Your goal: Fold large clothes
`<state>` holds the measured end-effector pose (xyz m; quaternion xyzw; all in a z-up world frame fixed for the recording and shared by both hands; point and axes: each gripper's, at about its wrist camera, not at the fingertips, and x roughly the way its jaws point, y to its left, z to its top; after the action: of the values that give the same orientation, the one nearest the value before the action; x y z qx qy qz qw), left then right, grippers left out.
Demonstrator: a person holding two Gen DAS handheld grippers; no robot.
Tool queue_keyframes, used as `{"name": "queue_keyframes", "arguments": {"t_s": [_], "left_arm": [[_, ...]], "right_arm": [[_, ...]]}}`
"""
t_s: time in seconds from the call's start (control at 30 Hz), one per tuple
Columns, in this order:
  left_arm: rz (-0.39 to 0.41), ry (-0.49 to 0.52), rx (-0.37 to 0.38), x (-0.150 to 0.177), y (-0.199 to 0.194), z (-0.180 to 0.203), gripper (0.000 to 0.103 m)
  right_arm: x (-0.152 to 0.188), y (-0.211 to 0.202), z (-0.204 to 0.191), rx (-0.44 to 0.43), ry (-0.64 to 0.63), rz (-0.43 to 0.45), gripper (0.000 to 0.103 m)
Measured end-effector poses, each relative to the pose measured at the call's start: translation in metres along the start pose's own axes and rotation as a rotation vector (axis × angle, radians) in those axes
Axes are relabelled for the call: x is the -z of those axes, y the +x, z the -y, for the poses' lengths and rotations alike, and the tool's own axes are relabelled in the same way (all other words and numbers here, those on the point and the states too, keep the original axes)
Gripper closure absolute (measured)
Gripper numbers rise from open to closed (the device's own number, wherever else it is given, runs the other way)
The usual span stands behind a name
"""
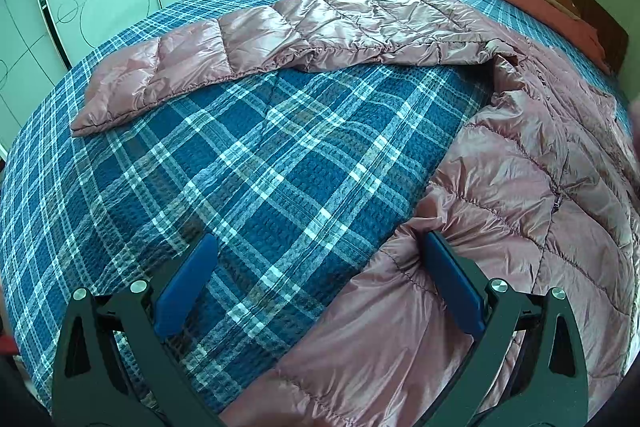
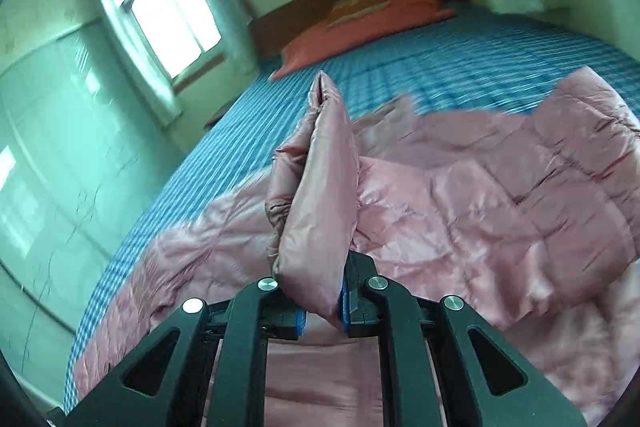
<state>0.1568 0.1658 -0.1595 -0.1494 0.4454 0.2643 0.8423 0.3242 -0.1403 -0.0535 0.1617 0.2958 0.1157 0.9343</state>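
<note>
Sleeve of the pink down jacket stands pinched in the right tongs; left tongs gape wide at its hem on the bed.

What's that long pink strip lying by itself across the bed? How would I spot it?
Start at the big bed with the blue plaid cover. A shiny pink quilted jacket is spread on its right side. The strip is its sleeve, stretched flat leftward across the plaid, the only pink part lying long, narrow and alone.
</note>
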Motion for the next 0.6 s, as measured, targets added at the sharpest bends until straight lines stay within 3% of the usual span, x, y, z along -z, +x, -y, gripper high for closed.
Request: {"name": "queue_keyframes", "arguments": {"t_s": [0.17, 0.33, 0.43, 0.5, 0.6], "left_arm": [[0.001, -0.001, 0.001, 0.0, 0.0, 0.0, 0.002], [0.002, 0.0, 0.0, -0.001, 0.001, 0.001, 0.002], [0.001, 0.0, 0.0, -0.001, 0.0, 0.001, 0.002], [0.001, -0.001, 0.001, -0.002, 0.001, 0.0, 0.002], [0.002, -0.001, 0.001, -0.001, 0.001, 0.001, 0.002]], "right_arm": [[0.01, 0.034, -0.034, -0.032, -0.066, -0.083, 0.091], [0.036, 0.064, -0.052, -0.04, -0.14, -0.22, 0.091], [0.05, 0.065, -0.059, -0.052, -0.192, -0.281, 0.079], [0.048, 0.055, -0.06, -0.101, -0.195, -0.288, 0.053], [0.034, 0.018, -0.05, -0.152, -0.186, -0.23, 0.046]]}}
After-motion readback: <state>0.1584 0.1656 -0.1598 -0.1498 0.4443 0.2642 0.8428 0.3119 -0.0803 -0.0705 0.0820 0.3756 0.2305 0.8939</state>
